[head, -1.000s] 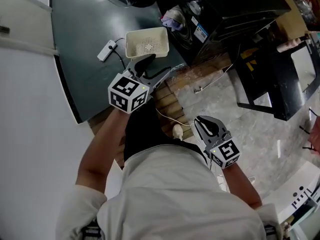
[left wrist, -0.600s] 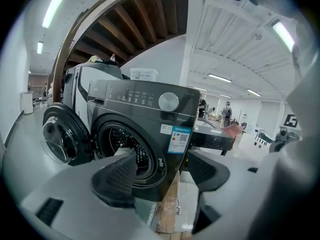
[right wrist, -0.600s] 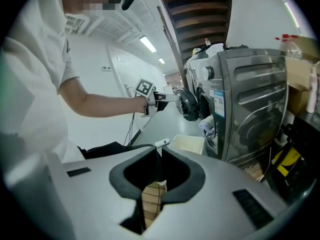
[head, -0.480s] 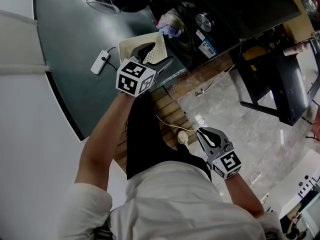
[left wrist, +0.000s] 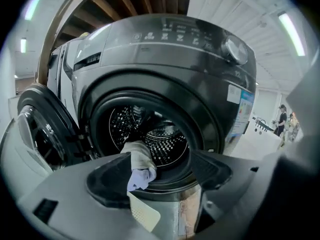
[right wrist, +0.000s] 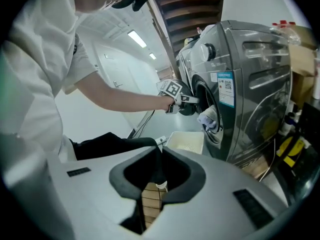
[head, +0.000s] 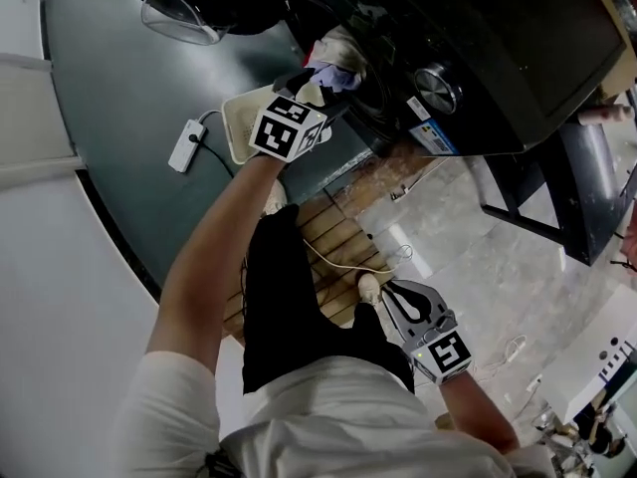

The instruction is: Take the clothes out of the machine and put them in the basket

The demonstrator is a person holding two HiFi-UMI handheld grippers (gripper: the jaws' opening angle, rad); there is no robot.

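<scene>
A dark front-loading washing machine (head: 468, 38) (left wrist: 175, 49) (right wrist: 240, 99) stands with its round door (left wrist: 40, 129) swung open. A pale cloth with a bluish end (head: 338, 56) (left wrist: 139, 160) (right wrist: 209, 118) hangs out over the drum's rim. Below it on the floor is a white perforated basket (head: 239, 122) (left wrist: 147, 216) (right wrist: 187, 141). My left gripper (head: 320, 93) (left wrist: 160, 184) (right wrist: 182, 100) is over the basket, just short of the cloth. Its jaws have just been opening and are open, with nothing between them. My right gripper (head: 386, 287) (right wrist: 159, 156) hangs low beside my leg, shut and empty.
A white power strip (head: 184, 147) with its cable lies left of the basket. A slatted wooden board (head: 333, 242) lies under my legs, with a thin white cable across it. A black frame (head: 587, 187) stands right of the machine. People stand far off (left wrist: 282, 116).
My left gripper has gone forward across the basket to the drum's mouth, and its jaws have spread wider. The right gripper has sunk a little and stayed shut.
</scene>
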